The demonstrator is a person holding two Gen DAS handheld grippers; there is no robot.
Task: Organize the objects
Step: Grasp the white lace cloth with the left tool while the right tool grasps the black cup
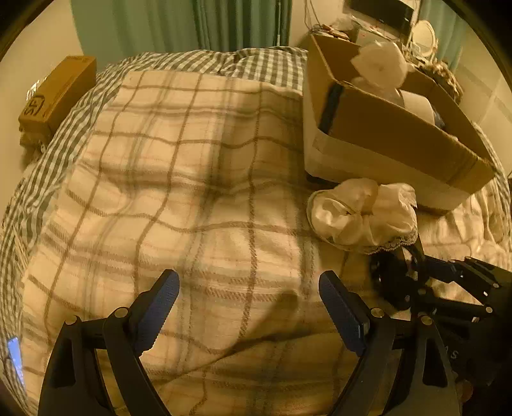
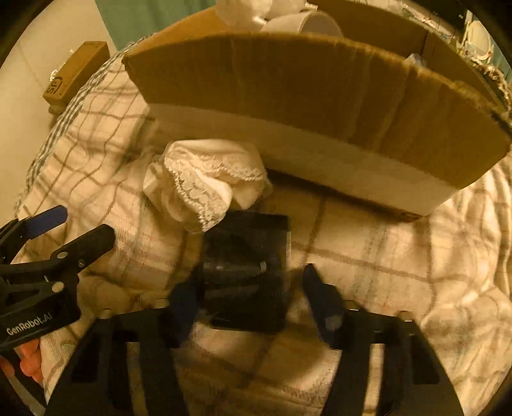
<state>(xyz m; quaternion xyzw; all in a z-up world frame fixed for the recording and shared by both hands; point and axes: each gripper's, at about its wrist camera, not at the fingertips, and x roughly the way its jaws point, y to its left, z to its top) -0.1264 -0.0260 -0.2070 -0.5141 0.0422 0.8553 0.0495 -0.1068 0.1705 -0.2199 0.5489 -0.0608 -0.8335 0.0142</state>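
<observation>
A crumpled white lace-trimmed cloth (image 1: 363, 214) lies on the plaid blanket beside an open cardboard box (image 1: 396, 134); it also shows in the right wrist view (image 2: 204, 179), in front of the box (image 2: 313, 96). A dark boxy object (image 2: 246, 272) lies on the blanket just below the cloth. My right gripper (image 2: 252, 300) is open, its fingers on either side of the dark object, motion-blurred. My left gripper (image 1: 248, 297) is open and empty over bare blanket, left of the cloth.
The box holds white items and a roll (image 1: 380, 64). A small brown carton (image 1: 54, 92) sits at the bed's far left edge. Green curtains (image 1: 192, 25) hang behind the bed. Cluttered items (image 1: 425, 35) stand at the far right.
</observation>
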